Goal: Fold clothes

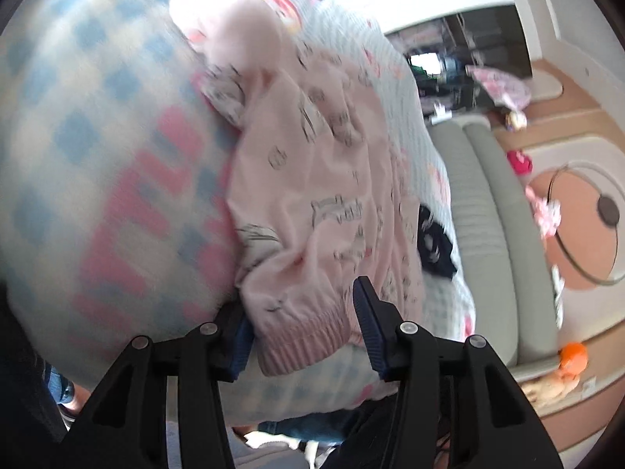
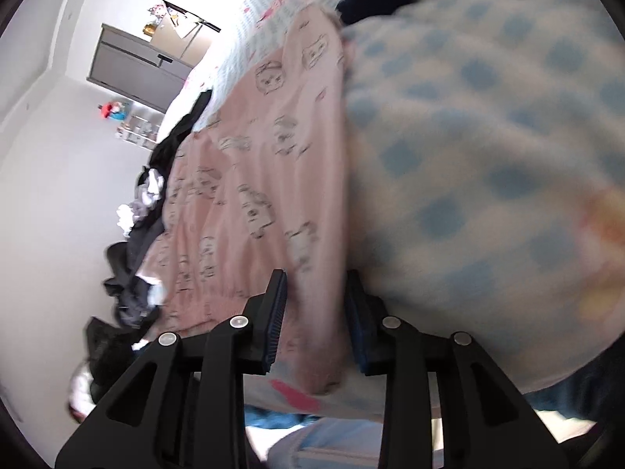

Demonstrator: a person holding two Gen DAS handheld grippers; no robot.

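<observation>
A pink sweatshirt (image 1: pixel 312 179) with grey cartoon prints lies on a blue-and-pink checked blanket (image 1: pixel 86 136). My left gripper (image 1: pixel 302 312) is open, its jaws on either side of the ribbed hem (image 1: pixel 300 344). In the right wrist view the same pink sweatshirt (image 2: pixel 254 179) lies on the blanket (image 2: pixel 488 156). My right gripper (image 2: pixel 314 308) is open with the sweatshirt's edge between its jaws. Whether either gripper touches the cloth is unclear.
A pile of dark and white clothes (image 2: pixel 136 242) lies beside the sweatshirt, and a dark garment (image 1: pixel 433 242) sits near its far side. A grey padded bed edge (image 1: pixel 492 215), toys on the floor (image 1: pixel 570 359) and a grey cabinet (image 2: pixel 133 70) are beyond.
</observation>
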